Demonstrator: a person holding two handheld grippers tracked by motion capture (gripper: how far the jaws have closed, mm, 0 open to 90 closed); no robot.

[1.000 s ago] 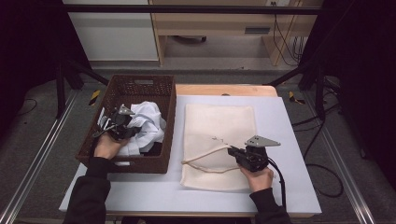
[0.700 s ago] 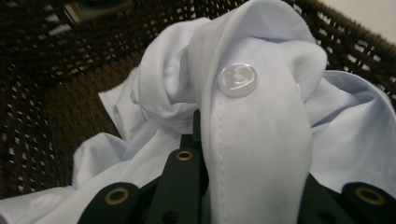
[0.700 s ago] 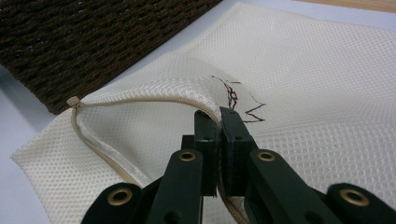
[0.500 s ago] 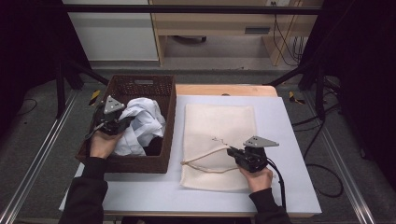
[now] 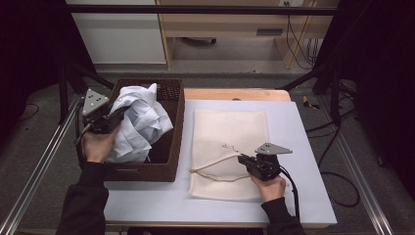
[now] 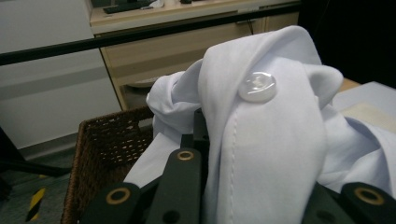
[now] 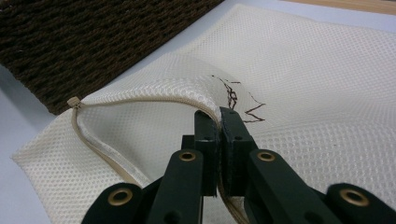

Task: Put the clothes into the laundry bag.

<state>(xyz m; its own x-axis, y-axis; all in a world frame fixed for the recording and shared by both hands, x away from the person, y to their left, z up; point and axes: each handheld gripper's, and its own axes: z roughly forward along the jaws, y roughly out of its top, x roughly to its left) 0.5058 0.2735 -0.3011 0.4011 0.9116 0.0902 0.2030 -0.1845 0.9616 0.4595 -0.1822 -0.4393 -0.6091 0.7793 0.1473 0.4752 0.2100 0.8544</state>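
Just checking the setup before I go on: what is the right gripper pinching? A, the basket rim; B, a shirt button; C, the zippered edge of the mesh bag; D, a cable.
C: the right gripper has its jaws closed on the zippered edge of the mesh bag, lifting it open.

Black sleeves, black grippers, grey triangular plates, brass rivets

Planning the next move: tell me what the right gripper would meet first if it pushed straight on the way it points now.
Probably only more of the mesh laundry bag: the right gripper is shut on the bag's zipper edge and points left over the bag. Past its edge stands the wicker basket, with bare table between; depth is hard to judge.
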